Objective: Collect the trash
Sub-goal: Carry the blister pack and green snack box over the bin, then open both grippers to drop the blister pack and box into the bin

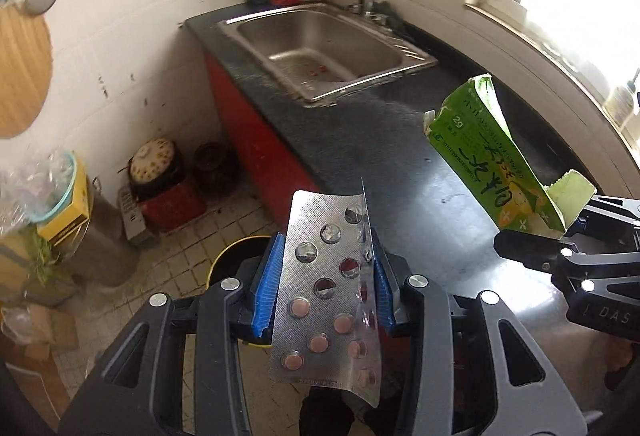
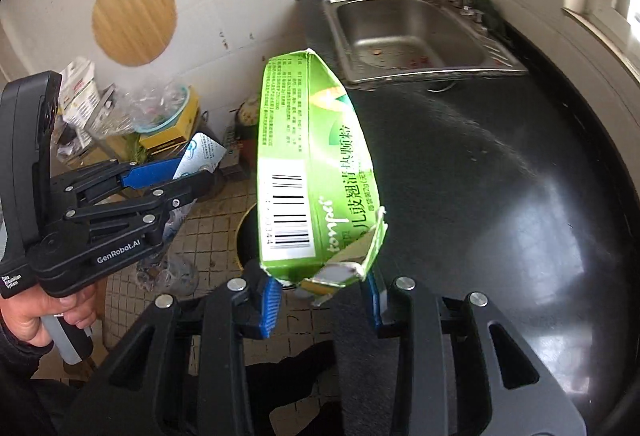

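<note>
My left gripper (image 1: 326, 288) is shut on a silver blister pack (image 1: 324, 292) of pink pills, several pockets empty. It hangs over the tiled floor, above a black bin with a yellow rim (image 1: 236, 256). My right gripper (image 2: 322, 296) is shut on the torn bottom end of an open green medicine box (image 2: 308, 172), held upright beside the counter edge. The box also shows in the left wrist view (image 1: 496, 160), with the right gripper (image 1: 560, 240) at the far right. The left gripper (image 2: 176, 180) shows at the left of the right wrist view with the pack (image 2: 200, 156).
A black counter (image 2: 500, 176) with a steel sink (image 1: 320, 44) and tap runs along the right. The bin (image 2: 248, 232) stands on the floor below the box. Pots, a red crate (image 1: 172, 204) and a cluttered stand (image 1: 60, 196) line the wall at left.
</note>
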`<state>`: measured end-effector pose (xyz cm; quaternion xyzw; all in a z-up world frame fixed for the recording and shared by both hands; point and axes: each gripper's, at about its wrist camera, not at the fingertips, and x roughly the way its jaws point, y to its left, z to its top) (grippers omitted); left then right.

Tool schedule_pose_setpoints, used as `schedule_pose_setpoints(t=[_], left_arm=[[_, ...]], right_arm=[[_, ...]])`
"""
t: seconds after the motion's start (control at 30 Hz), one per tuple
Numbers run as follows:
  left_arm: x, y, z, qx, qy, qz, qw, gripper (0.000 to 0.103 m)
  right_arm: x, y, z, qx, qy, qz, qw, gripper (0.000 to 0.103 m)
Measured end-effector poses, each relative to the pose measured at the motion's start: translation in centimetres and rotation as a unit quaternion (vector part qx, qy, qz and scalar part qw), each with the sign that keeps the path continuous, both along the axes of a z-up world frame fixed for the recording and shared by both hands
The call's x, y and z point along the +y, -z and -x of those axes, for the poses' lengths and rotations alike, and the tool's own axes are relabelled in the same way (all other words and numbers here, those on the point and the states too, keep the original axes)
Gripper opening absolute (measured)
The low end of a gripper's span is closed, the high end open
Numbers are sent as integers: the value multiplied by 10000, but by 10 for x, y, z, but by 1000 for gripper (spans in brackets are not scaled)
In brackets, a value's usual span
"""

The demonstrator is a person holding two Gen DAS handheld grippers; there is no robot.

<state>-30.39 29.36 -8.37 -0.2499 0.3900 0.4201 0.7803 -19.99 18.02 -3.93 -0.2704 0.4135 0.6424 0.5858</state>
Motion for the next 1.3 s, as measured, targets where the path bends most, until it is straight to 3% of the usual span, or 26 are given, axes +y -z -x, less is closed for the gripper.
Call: schedule_pose_setpoints(t=[0.27,0.53,0.73,0.77,0.8,0.83,1.07,1.3], left_arm=[[29,36,59,-44,-625,307,9976,40],[55,75,81,-113,-711,498,9962,40],[68,92,84,-217,-625,680,9955,42],[70,95,85,-230,-626,693,9954,45],[72,97,85,-232,-628,709,9952,58],[73,99,87,-221,-648,692,9952,71],[75,112,96,-130,-776,787,9938,75],[65,92,82,-31,-545,543,9970,88]], right_arm=[[77,30,61,329,-484,437,9973,34],[118,68,83,349,-519,922,9938,35],[133,79,94,297,-517,1075,9924,39],[135,79,95,336,-508,1088,9922,43],[138,81,95,373,-483,1135,9917,55],[138,82,95,387,-461,1153,9915,60],[136,77,90,376,-386,1134,9921,70],[110,57,66,427,-109,940,9946,83]])
